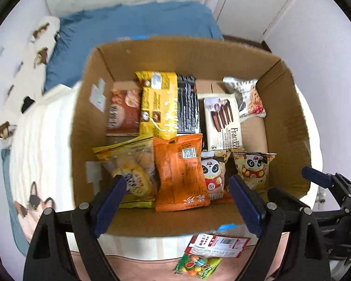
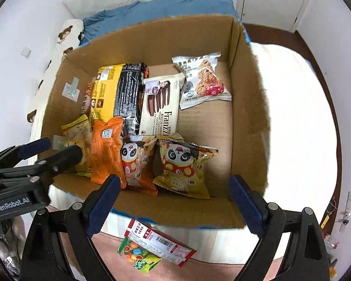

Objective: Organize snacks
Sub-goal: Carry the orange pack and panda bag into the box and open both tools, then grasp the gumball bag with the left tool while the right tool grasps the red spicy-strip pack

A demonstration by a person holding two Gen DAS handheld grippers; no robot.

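Note:
An open cardboard box (image 1: 199,51) (image 2: 248,126) holds several snack packs: an orange pack (image 1: 180,171) (image 2: 107,149), two panda packs (image 1: 254,168) (image 2: 182,164), a cream Franzzi cookie pack (image 1: 222,121) (image 2: 160,103), a yellow pack (image 1: 159,103), a black pack (image 1: 187,105) and an oat cookie pack (image 2: 202,79). A bag of coloured candies (image 1: 210,255) (image 2: 149,245) lies on the bed outside the box's near wall. My left gripper (image 1: 177,203) is open and empty over the box's near side. My right gripper (image 2: 175,203) is open and empty, beside the left one (image 2: 49,149).
The box sits on a bed with a cream striped cover (image 1: 42,126) (image 2: 299,117) and a pink blanket (image 2: 199,269). A blue pillow (image 1: 138,23) lies behind the box. White walls and a closet door (image 1: 257,2) stand beyond. The box's right part has bare cardboard floor (image 2: 208,126).

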